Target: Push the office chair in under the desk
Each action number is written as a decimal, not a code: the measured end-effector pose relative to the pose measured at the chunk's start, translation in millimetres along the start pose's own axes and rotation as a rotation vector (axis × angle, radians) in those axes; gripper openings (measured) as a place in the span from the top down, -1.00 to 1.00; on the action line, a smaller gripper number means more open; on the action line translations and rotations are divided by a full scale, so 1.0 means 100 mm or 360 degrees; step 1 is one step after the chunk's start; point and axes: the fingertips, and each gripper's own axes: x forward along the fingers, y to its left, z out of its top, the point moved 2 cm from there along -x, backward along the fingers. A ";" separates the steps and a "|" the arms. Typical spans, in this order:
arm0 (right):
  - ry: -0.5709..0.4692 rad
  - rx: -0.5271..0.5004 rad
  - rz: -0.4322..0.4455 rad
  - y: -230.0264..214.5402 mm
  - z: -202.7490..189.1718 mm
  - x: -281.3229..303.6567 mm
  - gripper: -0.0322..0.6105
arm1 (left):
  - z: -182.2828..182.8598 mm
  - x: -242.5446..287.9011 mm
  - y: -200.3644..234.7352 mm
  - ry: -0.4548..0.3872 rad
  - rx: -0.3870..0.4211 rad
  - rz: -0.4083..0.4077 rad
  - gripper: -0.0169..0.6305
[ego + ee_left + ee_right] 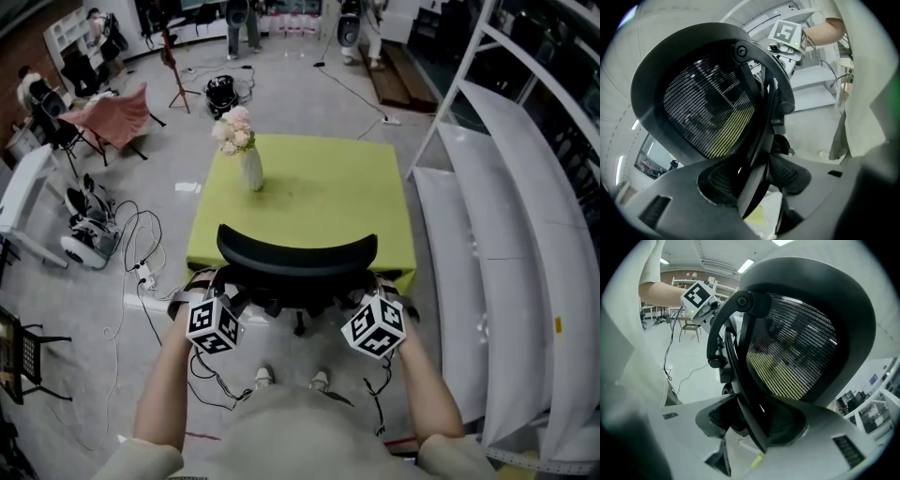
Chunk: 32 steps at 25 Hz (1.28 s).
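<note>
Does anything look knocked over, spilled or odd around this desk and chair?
Nothing spilled or damaged. The vase stands upright on the desk, and the office chair faces it squarely. Only loose cables sprawl on the floor to its left.

No words, brands or numbers can be read. Only square black-and-white marker patterns are seen, on the left gripper's cube [214, 325] and the right gripper's cube [374, 327], just behind the office chair [296, 258].

Hand-held grippers [751, 183] [748, 426] clamped, tilted down

Likely a lab: tripods [175, 73], cables [142, 272]
</note>
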 end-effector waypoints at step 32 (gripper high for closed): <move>-0.1043 0.0544 -0.0481 -0.58 1.58 -2.02 0.86 | 1.27 -1.91 0.96 -0.0922 -0.0285 0.0503 0.70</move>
